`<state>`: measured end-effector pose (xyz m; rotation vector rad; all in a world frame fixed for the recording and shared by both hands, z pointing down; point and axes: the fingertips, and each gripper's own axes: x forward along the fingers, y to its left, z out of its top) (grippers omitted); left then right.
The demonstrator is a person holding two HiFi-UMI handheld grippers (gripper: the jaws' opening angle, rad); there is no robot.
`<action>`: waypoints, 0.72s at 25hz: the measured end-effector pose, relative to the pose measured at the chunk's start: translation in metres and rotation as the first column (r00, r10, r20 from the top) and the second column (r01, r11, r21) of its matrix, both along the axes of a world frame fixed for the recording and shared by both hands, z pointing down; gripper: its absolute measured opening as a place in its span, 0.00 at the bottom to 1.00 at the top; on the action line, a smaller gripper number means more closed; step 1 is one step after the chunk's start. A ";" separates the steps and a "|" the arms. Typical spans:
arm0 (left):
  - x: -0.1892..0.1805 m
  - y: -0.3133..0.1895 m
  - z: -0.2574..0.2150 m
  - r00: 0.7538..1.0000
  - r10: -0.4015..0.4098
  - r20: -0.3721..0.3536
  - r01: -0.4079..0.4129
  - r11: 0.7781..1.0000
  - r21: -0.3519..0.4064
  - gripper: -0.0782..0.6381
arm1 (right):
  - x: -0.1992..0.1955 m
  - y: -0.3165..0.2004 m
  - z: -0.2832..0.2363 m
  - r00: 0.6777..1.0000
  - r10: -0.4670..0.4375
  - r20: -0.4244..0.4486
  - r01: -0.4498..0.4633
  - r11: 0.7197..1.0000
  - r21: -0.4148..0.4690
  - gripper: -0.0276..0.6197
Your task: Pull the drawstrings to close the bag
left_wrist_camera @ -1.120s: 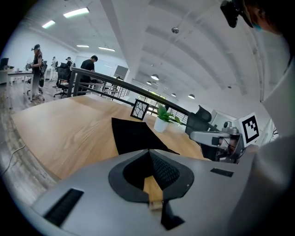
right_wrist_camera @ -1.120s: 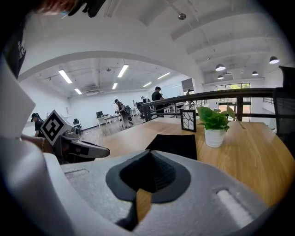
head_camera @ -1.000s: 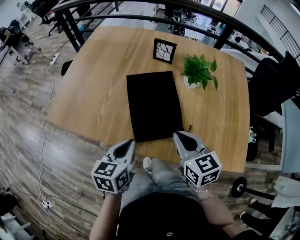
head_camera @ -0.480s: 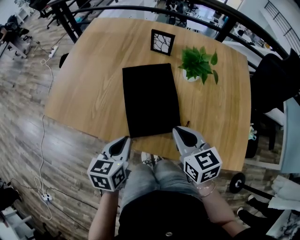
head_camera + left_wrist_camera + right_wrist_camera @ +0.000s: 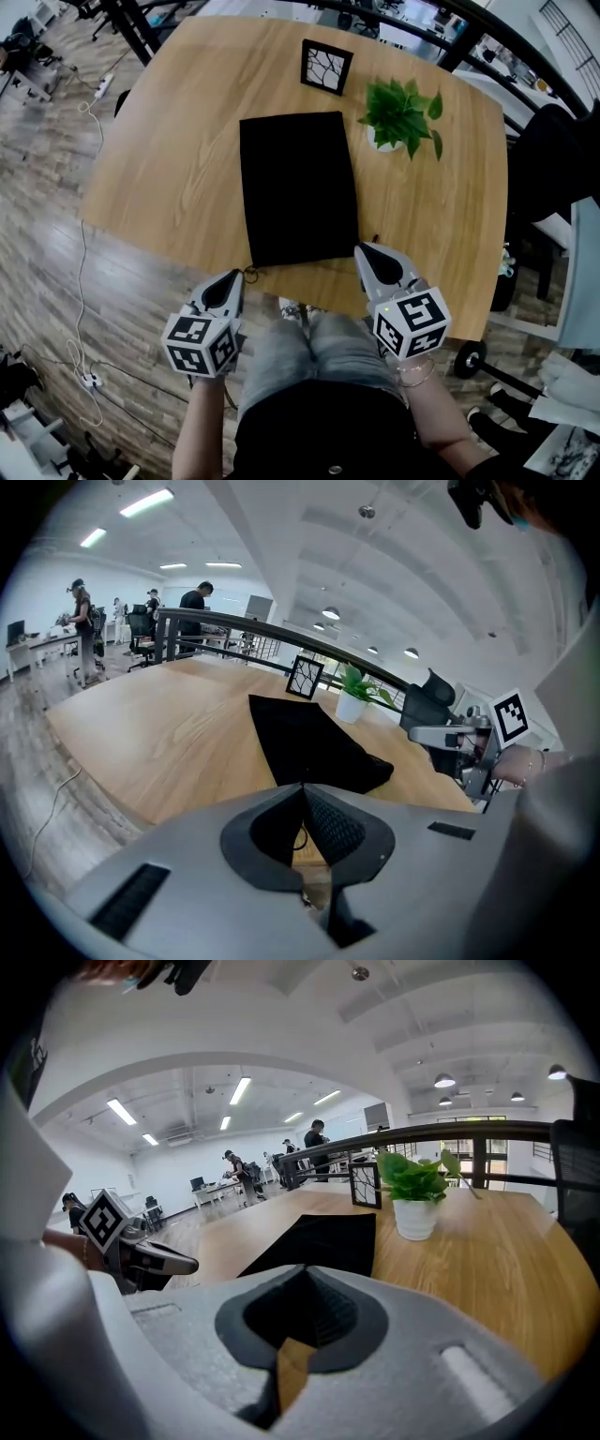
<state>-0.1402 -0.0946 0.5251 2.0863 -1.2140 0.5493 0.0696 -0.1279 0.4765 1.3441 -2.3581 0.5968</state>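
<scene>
A flat black drawstring bag (image 5: 298, 187) lies lengthwise on the wooden table (image 5: 178, 178), its open end toward me. My left gripper (image 5: 233, 276) sits just off the bag's near left corner, jaws shut. A thin dark drawstring (image 5: 249, 273) runs from that corner to its tip, and the drawstring (image 5: 300, 837) also shows between the pads in the left gripper view. My right gripper (image 5: 363, 248) is shut at the bag's near right corner. A short end of the right drawstring (image 5: 375, 239) lies beside it, and I see nothing held between its pads.
A potted green plant (image 5: 403, 112) stands right of the bag. A small black-framed picture (image 5: 326, 67) stands beyond it. The table's near edge runs just under both grippers. A dark railing and chairs ring the far side.
My left gripper has drawn back and to the left, away from the bag's corner, and a short length of cord now shows between them. The right gripper stays at its corner.
</scene>
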 end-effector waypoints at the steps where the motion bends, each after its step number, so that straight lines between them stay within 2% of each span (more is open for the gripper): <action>1: 0.000 0.000 0.003 1.000 0.011 0.012 -0.011 1.000 -0.004 0.13 | 0.002 -0.001 0.003 1.000 0.005 -0.006 -0.005 1.000 -0.006 0.04; 7: 0.004 0.004 0.024 0.990 0.121 0.078 -0.118 0.992 -0.038 0.13 | 0.018 0.000 0.018 0.998 0.050 -0.036 -0.052 0.998 -0.045 0.04; 12: 0.006 0.001 0.043 0.985 0.146 0.092 -0.138 0.987 -0.083 0.14 | 0.026 0.000 0.028 0.997 0.069 -0.044 -0.072 0.995 -0.071 0.04; 14: 0.007 0.000 0.046 0.984 0.153 0.089 -0.145 0.985 -0.091 0.24 | 0.029 0.001 0.032 0.996 0.078 -0.050 -0.082 0.993 -0.081 0.04; 18: 0.013 0.001 0.050 0.967 0.224 0.123 -0.213 0.972 -0.097 0.26 | 0.038 0.003 0.041 0.992 0.106 -0.069 -0.113 0.988 -0.102 0.04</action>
